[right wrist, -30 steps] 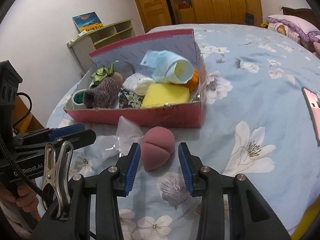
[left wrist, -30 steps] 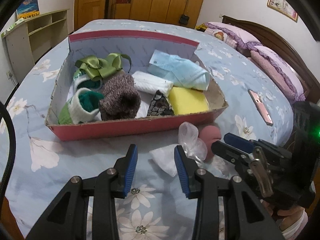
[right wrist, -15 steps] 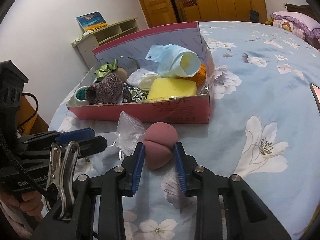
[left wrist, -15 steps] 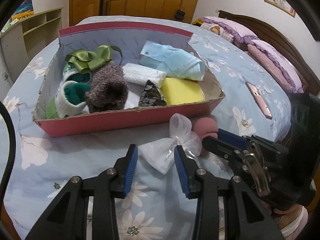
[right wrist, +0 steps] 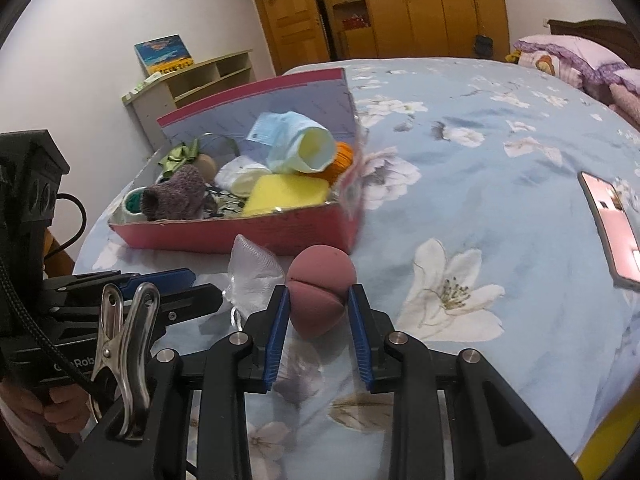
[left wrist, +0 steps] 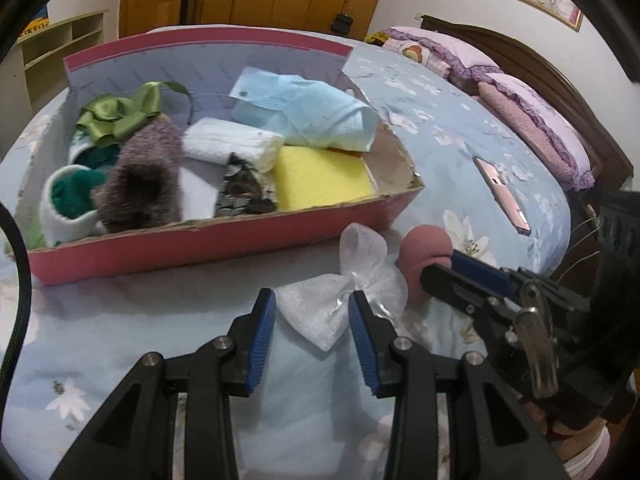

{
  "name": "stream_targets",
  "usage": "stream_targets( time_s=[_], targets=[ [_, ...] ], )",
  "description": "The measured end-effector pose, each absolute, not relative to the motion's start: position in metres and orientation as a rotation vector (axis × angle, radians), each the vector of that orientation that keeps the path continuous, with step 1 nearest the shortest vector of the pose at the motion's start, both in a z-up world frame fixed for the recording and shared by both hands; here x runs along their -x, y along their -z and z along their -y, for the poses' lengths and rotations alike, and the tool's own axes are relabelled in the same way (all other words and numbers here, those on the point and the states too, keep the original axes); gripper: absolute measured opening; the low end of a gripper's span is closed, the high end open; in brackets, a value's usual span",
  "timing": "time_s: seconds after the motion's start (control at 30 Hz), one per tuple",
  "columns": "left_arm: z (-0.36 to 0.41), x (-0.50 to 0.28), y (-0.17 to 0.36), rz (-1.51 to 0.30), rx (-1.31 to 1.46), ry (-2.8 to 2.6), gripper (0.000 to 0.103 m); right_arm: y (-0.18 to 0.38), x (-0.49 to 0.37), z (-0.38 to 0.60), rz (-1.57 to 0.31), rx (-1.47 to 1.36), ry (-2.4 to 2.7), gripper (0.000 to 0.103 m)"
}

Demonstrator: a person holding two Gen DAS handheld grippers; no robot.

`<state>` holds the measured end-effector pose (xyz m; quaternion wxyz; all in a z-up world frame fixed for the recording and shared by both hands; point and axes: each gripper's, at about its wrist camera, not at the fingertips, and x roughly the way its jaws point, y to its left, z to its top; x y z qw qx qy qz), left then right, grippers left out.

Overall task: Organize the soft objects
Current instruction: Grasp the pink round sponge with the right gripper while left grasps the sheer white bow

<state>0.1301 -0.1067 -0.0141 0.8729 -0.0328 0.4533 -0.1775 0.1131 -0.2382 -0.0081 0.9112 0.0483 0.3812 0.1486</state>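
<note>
Two soft things on the bed, one gripper at each, just in front of the box.

The left gripper [left wrist: 312, 320] has its jaws apart around the gauze pouch [left wrist: 336, 304], light, limp and crinkly, best pinched at its gathered middle. The right gripper's [right wrist: 316, 316] jaws have just been closing and now clamp the pink sponge [right wrist: 320, 292] at its sides; it looks squashy and featherlight. The box [left wrist: 208, 248] has a low near wall and a little free space left of centre; the phone [right wrist: 612, 228] lies well apart.
</note>
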Motion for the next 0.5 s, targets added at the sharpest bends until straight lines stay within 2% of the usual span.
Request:
stream_targets(
  time_s=[0.1, 0.23, 0.5],
  targets=[
    [0.115, -0.135, 0.018, -0.947, 0.065, 0.386, 0.041, 0.013, -0.114, 0.241, -0.794, -0.112, -0.308, 0.031],
    [0.125, -0.140, 0.026, -0.939, 0.018, 0.378, 0.049, 0.017, -0.116, 0.243, -0.800, -0.118, -0.309, 0.031],
    [0.138, -0.139, 0.033, -0.923, -0.052, 0.356, 0.051, 0.022, -0.118, 0.247, -0.800, -0.140, -0.320, 0.031]
  ],
)
